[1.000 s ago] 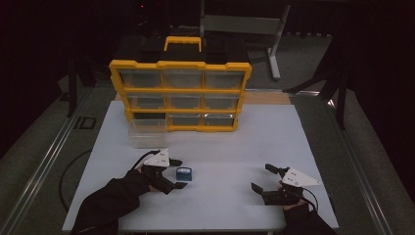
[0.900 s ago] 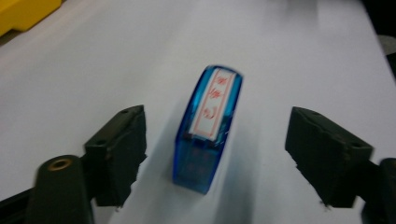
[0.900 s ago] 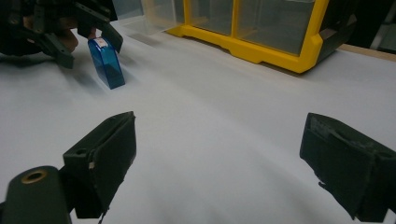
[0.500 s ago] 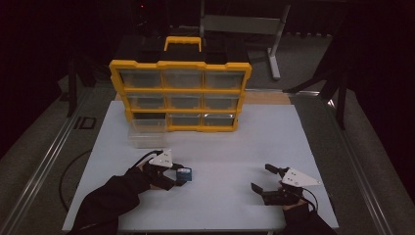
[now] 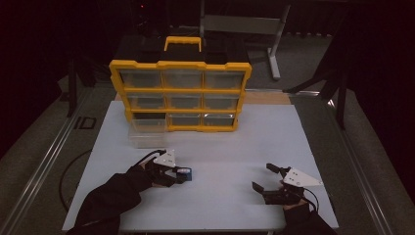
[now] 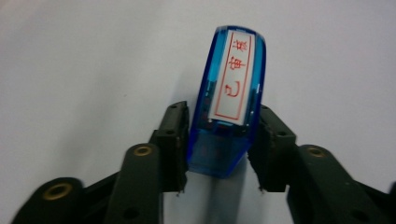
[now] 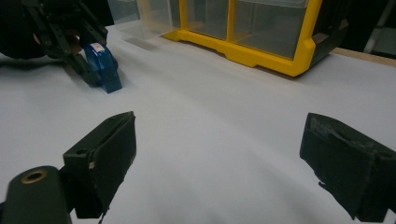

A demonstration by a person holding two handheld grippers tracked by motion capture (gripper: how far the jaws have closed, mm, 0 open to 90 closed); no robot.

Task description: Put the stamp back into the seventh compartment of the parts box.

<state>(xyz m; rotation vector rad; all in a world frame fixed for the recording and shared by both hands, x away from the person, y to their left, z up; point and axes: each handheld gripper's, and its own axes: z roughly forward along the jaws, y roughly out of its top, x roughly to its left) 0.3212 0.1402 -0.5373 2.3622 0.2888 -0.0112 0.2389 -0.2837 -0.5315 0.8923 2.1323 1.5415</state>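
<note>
A small blue translucent stamp with a white label in red characters lies on the white tabletop at the front left. My left gripper has just been closing around it. In the left gripper view both black pads press the sides of the stamp near its base. The right gripper rests at the front right, jaws wide apart and nothing between them. From the right gripper view the stamp shows far left in the other gripper's jaws.
A yellow parts organizer with clear drawers and a black top stands at the back of the tabletop. One clear drawer sits out on the table in front of its lower left corner. Dark floor and metal rails surround the table.
The left gripper's jaws have drawn in from wide apart onto the blue stamp's sides. The right gripper has stayed where it was.
</note>
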